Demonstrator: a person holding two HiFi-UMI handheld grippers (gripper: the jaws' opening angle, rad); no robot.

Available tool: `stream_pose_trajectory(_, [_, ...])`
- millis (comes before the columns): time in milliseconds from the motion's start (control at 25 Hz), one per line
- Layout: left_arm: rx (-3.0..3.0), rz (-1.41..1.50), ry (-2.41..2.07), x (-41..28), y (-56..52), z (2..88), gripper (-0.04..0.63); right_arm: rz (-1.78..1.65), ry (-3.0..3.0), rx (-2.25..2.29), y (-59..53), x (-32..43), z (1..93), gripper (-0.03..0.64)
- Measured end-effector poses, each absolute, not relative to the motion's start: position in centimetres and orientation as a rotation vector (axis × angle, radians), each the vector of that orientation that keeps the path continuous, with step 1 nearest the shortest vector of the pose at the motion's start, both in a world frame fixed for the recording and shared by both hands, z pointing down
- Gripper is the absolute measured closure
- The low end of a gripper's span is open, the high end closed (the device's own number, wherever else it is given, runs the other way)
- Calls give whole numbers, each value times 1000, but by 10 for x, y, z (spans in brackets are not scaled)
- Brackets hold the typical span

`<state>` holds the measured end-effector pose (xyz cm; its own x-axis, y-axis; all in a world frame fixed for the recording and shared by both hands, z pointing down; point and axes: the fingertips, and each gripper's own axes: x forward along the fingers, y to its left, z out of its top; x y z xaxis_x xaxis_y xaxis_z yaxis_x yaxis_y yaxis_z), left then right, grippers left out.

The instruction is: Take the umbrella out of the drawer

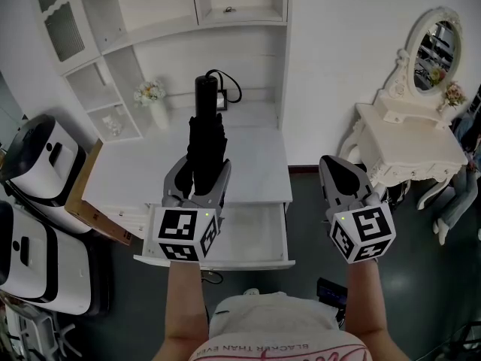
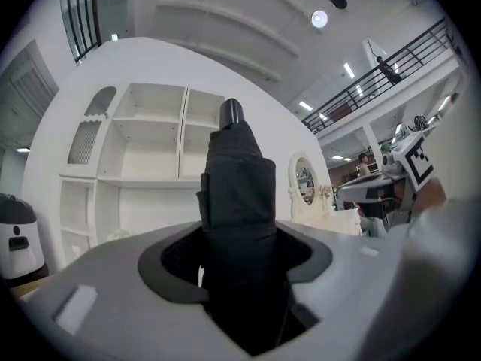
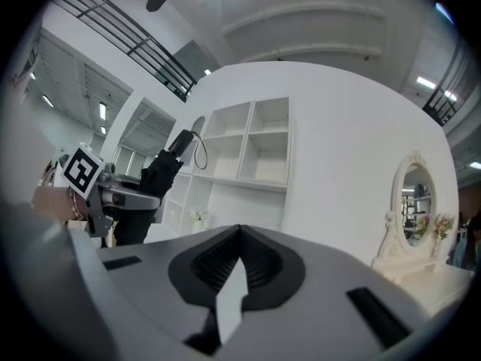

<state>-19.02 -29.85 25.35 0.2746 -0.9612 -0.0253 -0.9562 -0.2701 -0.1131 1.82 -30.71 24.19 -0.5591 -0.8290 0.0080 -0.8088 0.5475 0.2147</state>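
A black folded umbrella stands upright in the air above the white desk, its handle and wrist cord on top. My left gripper is shut on its lower part, and in the left gripper view the umbrella fills the gap between the jaws of that gripper. Below it the desk's drawer is pulled out, and its visible part is bare. My right gripper hovers to the right of the drawer with its jaw tips together and nothing held. The right gripper view shows its shut jaws and the umbrella off to the left.
A white shelf unit rises behind the desk, with a vase of flowers on it. A white vanity table with an oval mirror stands at the right. White appliances and a cardboard box crowd the left.
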Motion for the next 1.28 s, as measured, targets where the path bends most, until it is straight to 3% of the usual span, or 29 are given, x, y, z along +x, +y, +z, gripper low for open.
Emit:
stream_pose_trajectory(240, [-2329,95,1795,-195,-284,213,330,-346,-2691,1446,-306,18,219,611])
stream_pose_trajectory(1280, [-2180,147,1848,-207,-247,174,330,-401,-2761,1464,-293,12,197,611])
